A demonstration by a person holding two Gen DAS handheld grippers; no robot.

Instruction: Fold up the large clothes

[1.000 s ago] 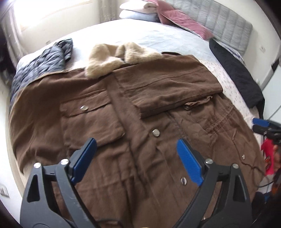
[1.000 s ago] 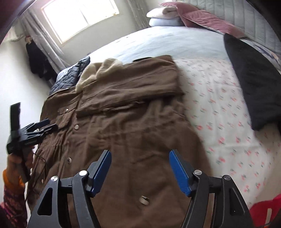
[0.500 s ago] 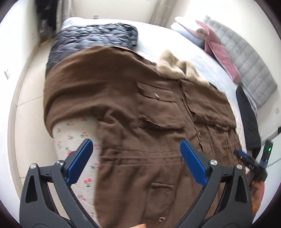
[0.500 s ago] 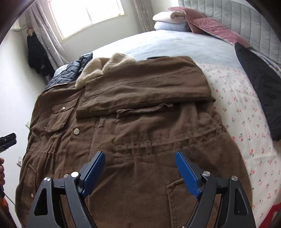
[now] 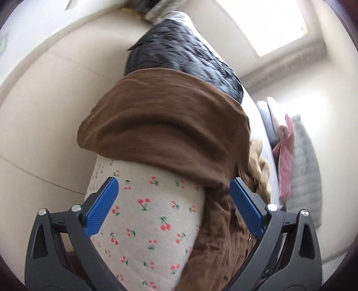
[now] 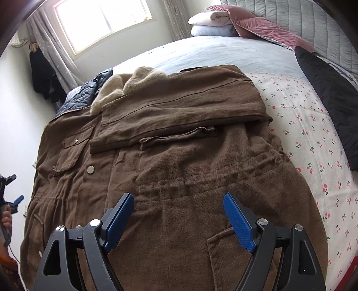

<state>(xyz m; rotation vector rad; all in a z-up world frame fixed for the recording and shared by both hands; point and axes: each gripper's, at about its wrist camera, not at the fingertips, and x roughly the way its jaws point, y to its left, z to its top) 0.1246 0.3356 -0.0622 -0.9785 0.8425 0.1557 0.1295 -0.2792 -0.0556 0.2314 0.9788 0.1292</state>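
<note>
Daylight from the window (image 6: 103, 21) falls across a bed (image 6: 308, 138) dressed in a cherry-print sheet, where the brown coat (image 6: 174, 170) lies spread front-up, its fur collar (image 6: 125, 87) toward the pillows (image 6: 210, 22). One sleeve (image 6: 179, 112) is already folded across the chest, which squares that side. The other sleeve (image 5: 165, 125) hangs over the bed's side edge, draped on the mattress corner beside a dark quilted jacket (image 5: 185, 56); that is probably why the left claw (image 5: 174, 201) is there, spread wide and empty just below the hanging cloth, pointed to take it and bring it inward. The right claw (image 6: 179, 215) hovers released over the coat's waist near the foot edge, holding nothing, likely waiting to steady or fold the hem. A black garment (image 6: 331, 94) lies apart along the far side edge.
</note>
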